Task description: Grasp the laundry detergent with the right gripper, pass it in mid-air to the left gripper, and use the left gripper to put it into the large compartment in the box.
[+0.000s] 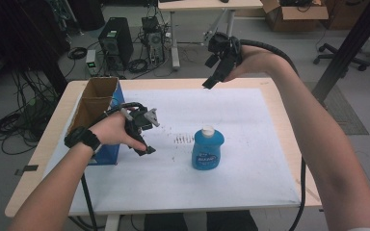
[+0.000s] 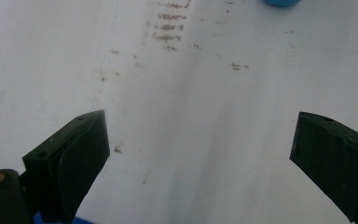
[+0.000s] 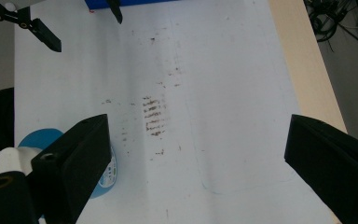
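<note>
Bottle [image 1: 207,149]: blue, white-capped, upright on the white sheet [image 1: 250,144], right of centre; untouched by either tool.
Left gripper [image 1: 144,144]: low over the sheet, just beside the cardboard box [image 1: 96,103]; jaws spread wide with nothing between them, bare sheet in the gap in the left gripper view.
Right gripper [image 1: 212,79]: raised above the far edge of the table [image 1: 279,110], well apart from the bottle; jaws likewise wide and empty, pointing down at the sheet.
Likely step: approach to the bottle, probably from the left side, that tool being the nearer one.
Risk, tipping: tall narrow body on a small base; a sideways nudge from one jaw arriving before the other would probably topple it.
Risk, slipping: smooth rounded plastic; a pinch placed high near the cap [image 3: 9,157] or off the body's middle could let it rotate or squirt out of the jaws.
Risk, squeezing: soft walls; too hard a closure might force liquid out if the cap is not sealed, though the seal cannot be judged here.
Risk, collision: both tools converging on one small target could clash, or a trailing cable [image 1: 270,47] could sweep the bottle.
Smudges [image 1: 183,139]: brown marks on the sheet left of the bottle; no hazard.
Box interior: contents not visible.
</note>
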`<state>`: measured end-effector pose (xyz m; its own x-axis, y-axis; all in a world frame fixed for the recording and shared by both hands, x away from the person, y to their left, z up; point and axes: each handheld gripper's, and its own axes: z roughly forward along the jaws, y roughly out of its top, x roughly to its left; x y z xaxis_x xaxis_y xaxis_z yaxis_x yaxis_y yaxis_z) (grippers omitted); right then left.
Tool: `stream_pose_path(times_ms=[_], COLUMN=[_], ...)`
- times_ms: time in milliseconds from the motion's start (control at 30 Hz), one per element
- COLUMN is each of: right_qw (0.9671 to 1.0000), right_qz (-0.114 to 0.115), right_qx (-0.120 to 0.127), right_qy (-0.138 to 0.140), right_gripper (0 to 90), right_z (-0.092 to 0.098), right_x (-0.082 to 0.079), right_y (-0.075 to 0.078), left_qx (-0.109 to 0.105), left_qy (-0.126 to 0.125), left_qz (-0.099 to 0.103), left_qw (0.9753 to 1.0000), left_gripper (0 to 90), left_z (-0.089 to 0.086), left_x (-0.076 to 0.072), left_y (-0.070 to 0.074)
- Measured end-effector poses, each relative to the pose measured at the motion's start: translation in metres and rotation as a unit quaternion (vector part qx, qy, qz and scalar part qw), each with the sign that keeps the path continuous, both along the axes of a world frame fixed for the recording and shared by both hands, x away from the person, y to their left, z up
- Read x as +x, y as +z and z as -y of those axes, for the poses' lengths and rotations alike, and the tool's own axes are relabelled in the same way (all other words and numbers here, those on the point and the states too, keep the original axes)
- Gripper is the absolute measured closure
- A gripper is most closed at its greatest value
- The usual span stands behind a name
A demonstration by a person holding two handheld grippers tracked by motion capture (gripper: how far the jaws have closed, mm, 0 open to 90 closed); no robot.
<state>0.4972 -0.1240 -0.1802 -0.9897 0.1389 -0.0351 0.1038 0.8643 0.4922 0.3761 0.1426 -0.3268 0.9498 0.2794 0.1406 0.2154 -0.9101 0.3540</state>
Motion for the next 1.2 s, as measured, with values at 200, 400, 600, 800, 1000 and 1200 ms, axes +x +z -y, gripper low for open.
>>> stream_pose_path(times_ms=[200,400,600,800,1000,1200], right_qw=[1.0000,0.9998,0.9990,0.9980,0.9966,0.9948], right_qz=[0.003,0.007,0.005,0.007,0.007,0.010], right_qx=[-0.001,0.016,0.041,0.059,0.078,0.097], right_qy=[0.002,0.010,0.017,0.022,0.026,0.031], right_gripper=[7.0,6.9,6.1,5.9,5.4,5.1], right_z=[-0.002,0.002,0.012,0.025,0.038,0.050], right_x=[-0.001,-0.004,-0.010,-0.020,-0.026,-0.036], right_y=[0.001,0.007,0.012,0.014,0.013,0.007], left_qx=[-0.003,-0.004,0.000,0.005,0.005,0.008], left_qy=[-0.004,0.001,0.002,0.002,0.005,0.007], left_qz=[-0.003,0.000,0.004,0.006,0.009,0.008], left_qw=[1.0000,1.0000,1.0000,1.0000,0.9999,0.9999], left_gripper=[5.0,5.0,5.0,5.0,5.0,5.0], left_z=[0.000,0.001,0.003,0.005,0.006,0.005], left_x=[-0.001,-0.002,-0.003,-0.004,-0.004,-0.005], left_y=[0.001,0.005,0.008,0.010,0.013,0.014])
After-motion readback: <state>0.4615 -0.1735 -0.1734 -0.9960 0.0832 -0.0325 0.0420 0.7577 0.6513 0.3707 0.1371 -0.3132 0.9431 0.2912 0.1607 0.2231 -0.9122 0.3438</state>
